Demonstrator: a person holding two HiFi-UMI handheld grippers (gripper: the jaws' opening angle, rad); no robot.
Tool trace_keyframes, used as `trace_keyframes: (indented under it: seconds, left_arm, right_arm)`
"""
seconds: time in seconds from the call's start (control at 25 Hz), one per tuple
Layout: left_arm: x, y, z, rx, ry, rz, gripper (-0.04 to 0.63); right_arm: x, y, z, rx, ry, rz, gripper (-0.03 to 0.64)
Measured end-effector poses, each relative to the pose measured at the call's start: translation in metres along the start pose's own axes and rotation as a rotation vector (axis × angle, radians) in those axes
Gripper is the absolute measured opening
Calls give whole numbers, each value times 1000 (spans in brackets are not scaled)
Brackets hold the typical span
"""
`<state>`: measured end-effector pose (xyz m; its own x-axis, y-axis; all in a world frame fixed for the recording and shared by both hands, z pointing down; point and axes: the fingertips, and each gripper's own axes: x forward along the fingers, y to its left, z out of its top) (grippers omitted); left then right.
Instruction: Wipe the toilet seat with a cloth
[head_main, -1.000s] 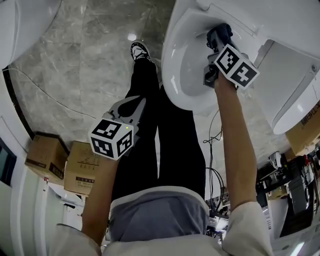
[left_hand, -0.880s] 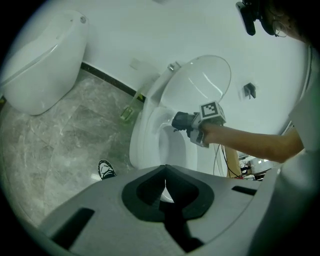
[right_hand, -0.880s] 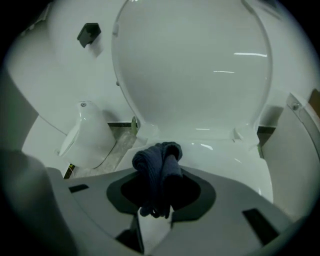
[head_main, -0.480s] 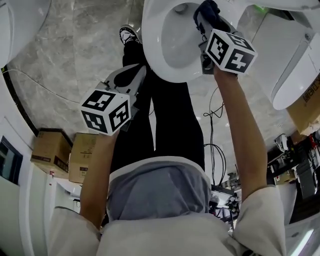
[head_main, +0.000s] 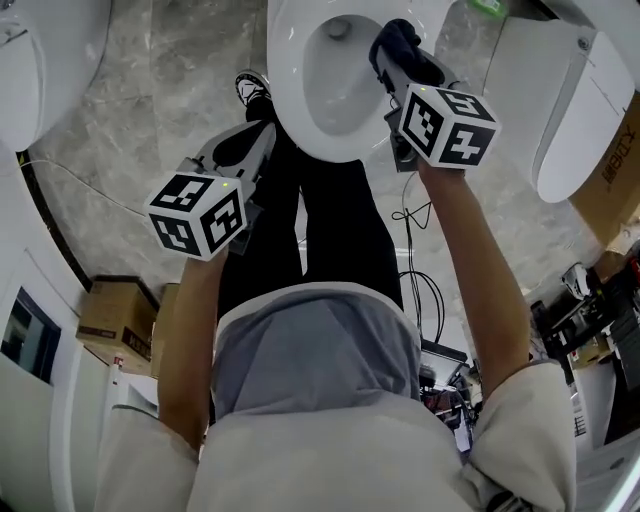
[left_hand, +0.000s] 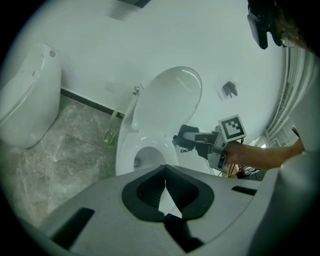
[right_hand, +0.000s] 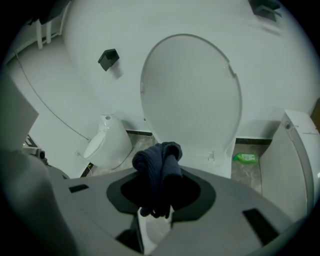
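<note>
Gripping a bunched dark cloth (right_hand: 159, 170) between its jaws, the right gripper (head_main: 398, 62) is holding it over the right side of the toilet seat (head_main: 285, 95), seemingly clear of the rim. The left gripper (left_hand: 165, 186) is hovering nearer the person, its jaws pressed together around nothing, pointing down toward the bowl (head_main: 335, 75). The bowl is showing white porcelain and its drain hole. The lid (right_hand: 192, 95) is standing upright behind. A green bottle (right_hand: 245, 158) is lying on the floor beside the toilet.
</note>
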<state>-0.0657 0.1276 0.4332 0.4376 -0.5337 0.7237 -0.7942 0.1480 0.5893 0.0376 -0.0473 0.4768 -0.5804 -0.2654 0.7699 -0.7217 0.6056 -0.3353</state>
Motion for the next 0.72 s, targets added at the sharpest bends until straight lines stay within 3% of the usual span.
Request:
trace_keyframes:
  seconds: [0.28,0.72]
  left_arm:
    - [-30,-23,31,28,-64,6,11]
    - [-75,-91,64,87,-165,-42,11]
  right_arm:
    - [-57,21,37,-45,-74,26,106]
    - [-153,54,54,-107,-147,46,106]
